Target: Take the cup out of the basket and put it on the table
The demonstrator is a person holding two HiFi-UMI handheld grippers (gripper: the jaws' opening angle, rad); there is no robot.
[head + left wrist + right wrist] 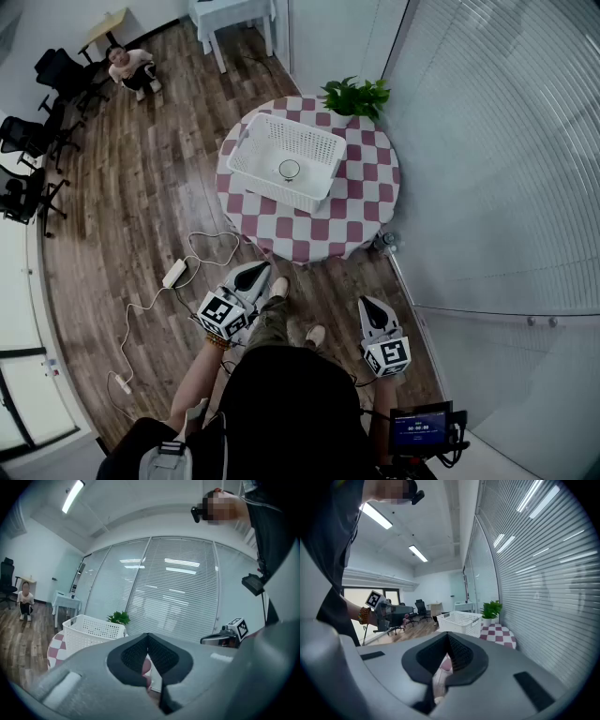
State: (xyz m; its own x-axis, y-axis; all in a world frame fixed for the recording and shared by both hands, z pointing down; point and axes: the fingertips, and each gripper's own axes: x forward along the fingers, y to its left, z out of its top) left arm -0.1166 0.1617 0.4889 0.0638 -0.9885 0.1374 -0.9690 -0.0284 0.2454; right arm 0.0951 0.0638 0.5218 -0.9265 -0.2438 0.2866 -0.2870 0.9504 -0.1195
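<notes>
A small cup (290, 170) stands upright inside the white perforated basket (251, 159), which sits on the round table (319, 230) with a red-and-white checked cloth. I stand a step back from the table. My left gripper (251, 274) and right gripper (371, 308) hang low near my body, well short of the table, and both point toward it. In the left gripper view the jaws (148, 635) meet with nothing between them, and the basket (93, 627) lies ahead. The right gripper (448, 635) is likewise shut and empty, with the basket (461, 619) beyond it.
A potted plant (356, 96) stands at the table's far edge. A glass wall with blinds (487, 141) runs along the right. A power strip with cables (174, 273) lies on the wooden floor at left. Office chairs (37, 112) and a crouching person (131, 67) are far off.
</notes>
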